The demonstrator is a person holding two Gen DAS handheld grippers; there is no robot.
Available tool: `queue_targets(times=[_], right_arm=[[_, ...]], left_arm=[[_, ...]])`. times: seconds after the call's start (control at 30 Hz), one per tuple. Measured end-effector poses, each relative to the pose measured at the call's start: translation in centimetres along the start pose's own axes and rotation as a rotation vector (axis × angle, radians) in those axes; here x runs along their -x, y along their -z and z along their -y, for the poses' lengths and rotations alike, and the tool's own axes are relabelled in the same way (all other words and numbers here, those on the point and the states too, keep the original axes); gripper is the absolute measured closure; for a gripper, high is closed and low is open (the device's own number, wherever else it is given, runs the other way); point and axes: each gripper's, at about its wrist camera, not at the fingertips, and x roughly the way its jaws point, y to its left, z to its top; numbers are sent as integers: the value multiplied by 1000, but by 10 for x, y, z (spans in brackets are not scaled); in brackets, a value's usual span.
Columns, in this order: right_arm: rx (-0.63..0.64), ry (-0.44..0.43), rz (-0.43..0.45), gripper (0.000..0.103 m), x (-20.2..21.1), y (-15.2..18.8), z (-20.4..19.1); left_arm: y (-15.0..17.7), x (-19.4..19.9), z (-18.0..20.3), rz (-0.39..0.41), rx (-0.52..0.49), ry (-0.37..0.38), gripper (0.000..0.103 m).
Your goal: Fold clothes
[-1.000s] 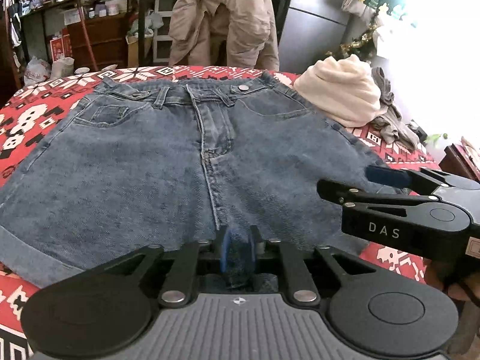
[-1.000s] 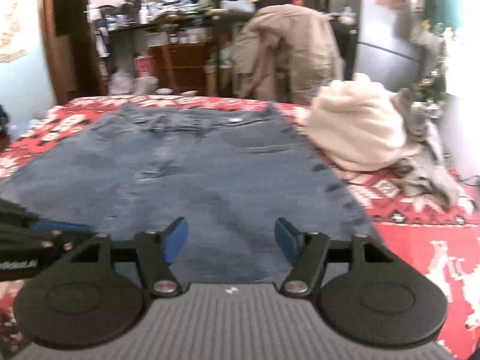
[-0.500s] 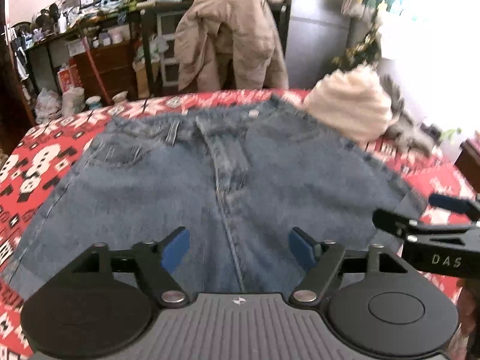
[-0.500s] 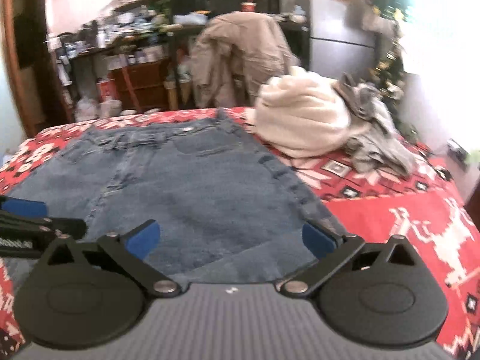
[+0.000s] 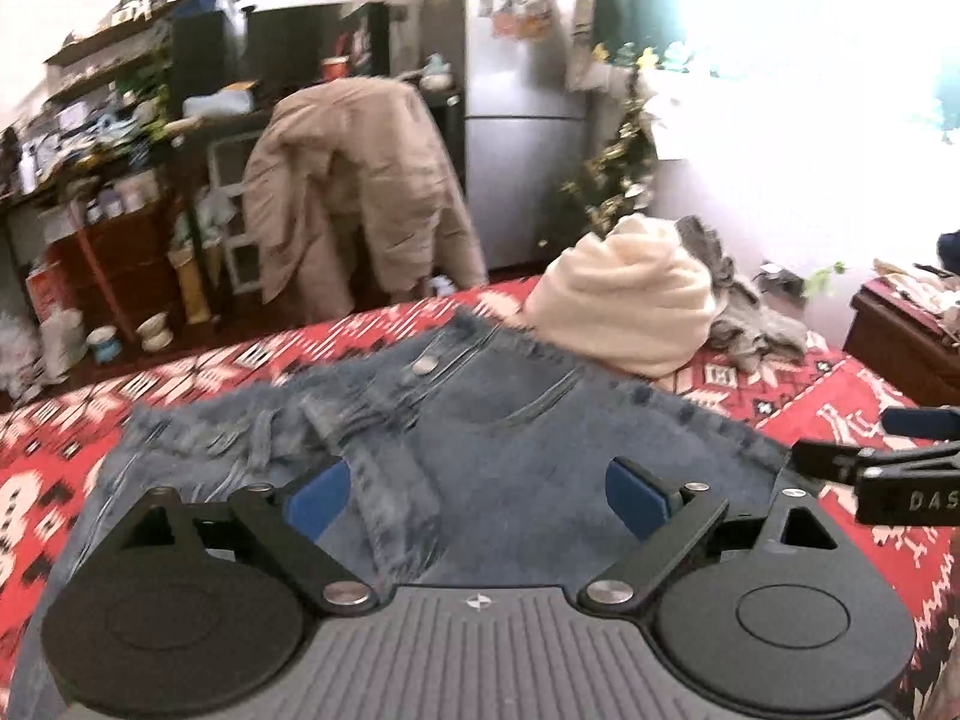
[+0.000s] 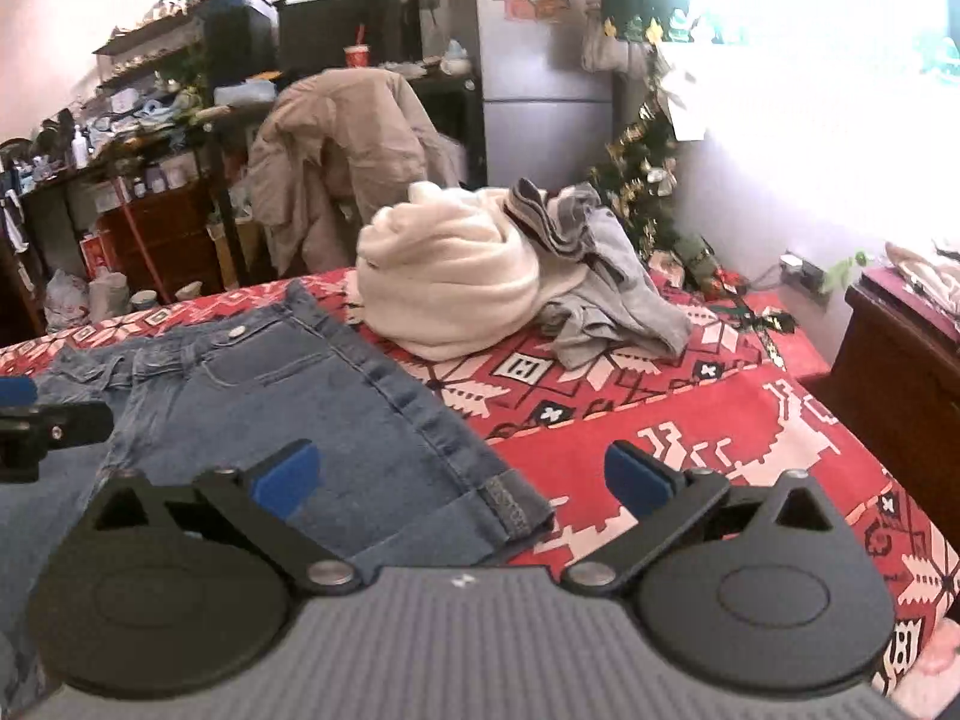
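Blue denim shorts [image 5: 516, 450] lie flat on a red patterned cloth, waistband at the far side; they also show in the right wrist view [image 6: 288, 408]. My left gripper [image 5: 477, 495] is open and empty, above the middle of the shorts. My right gripper [image 6: 459, 477] is open and empty, above the shorts' right cuffed hem [image 6: 510, 504]. The right gripper's fingers show at the right edge of the left wrist view [image 5: 870, 462]; the left gripper's fingers show at the left edge of the right wrist view [image 6: 36, 426].
A rolled cream garment [image 6: 456, 282] and a grey garment [image 6: 606, 294] lie on the cloth [image 6: 720, 432] behind the shorts' right side. A chair with a beige jacket [image 5: 354, 192] stands beyond. A wooden cabinet [image 6: 900, 354] stands at the right.
My left gripper opened from shut and lifted off the shorts. My right gripper opened wider and swung right toward the shorts' right hem. Both views rose and tilted up.
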Motion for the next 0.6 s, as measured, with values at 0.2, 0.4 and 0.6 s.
queue_targets(times=[0.2,0.4,0.6], right_arm=[[37,-101,-32,19,-16,-3,-11],[102,-208,-52,73,-32,-4,-30],[239,-259,-90,83,-50,5,-64]], left_arm=[[-4,-31,11,-75,-100,137,71],[9,-53,14,-145,-105,187,99],[28,-55,30,-193,-129,233,99]])
